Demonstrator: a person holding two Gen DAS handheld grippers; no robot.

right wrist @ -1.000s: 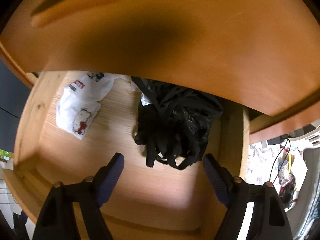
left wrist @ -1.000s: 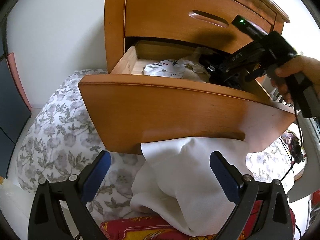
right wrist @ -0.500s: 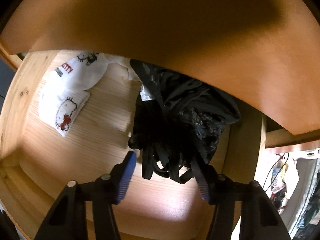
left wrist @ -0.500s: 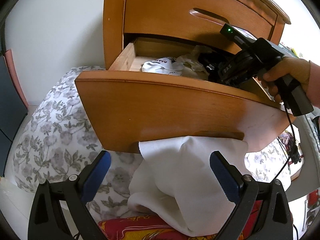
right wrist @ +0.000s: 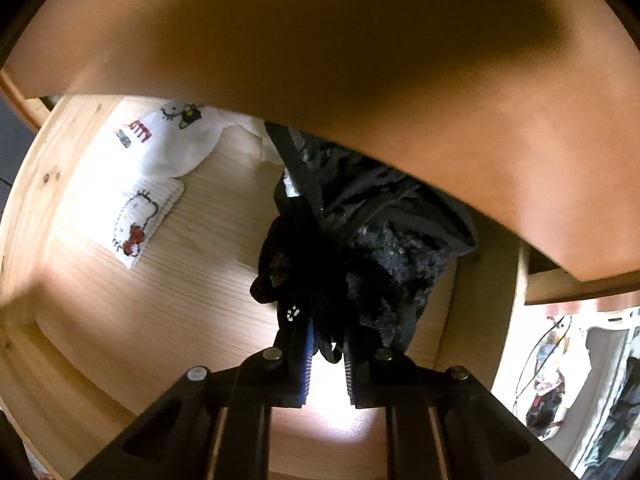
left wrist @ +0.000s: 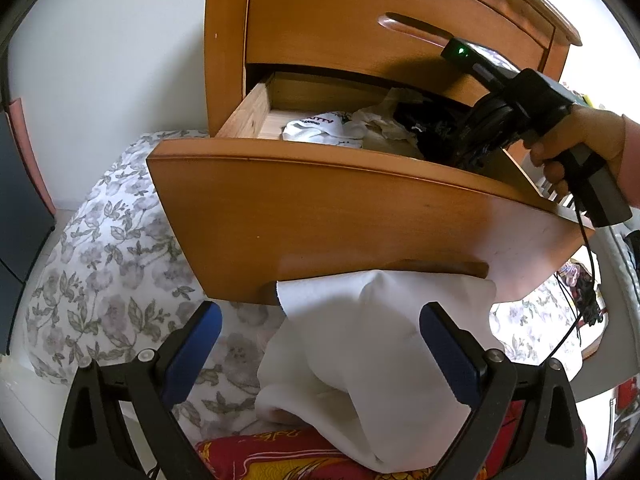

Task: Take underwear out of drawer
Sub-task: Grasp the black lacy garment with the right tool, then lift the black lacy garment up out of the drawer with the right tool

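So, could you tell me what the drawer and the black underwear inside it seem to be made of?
The drawer looks like wood: pale, unfinished boards with visible grain inside, and a smooth orange-brown varnished front. The black underwear looks like soft fabric, part lace-like and part thin straps; the right gripper is closing on its bunched edge.

Probably a home bedroom: a wooden dresser stands beside floral bedding.
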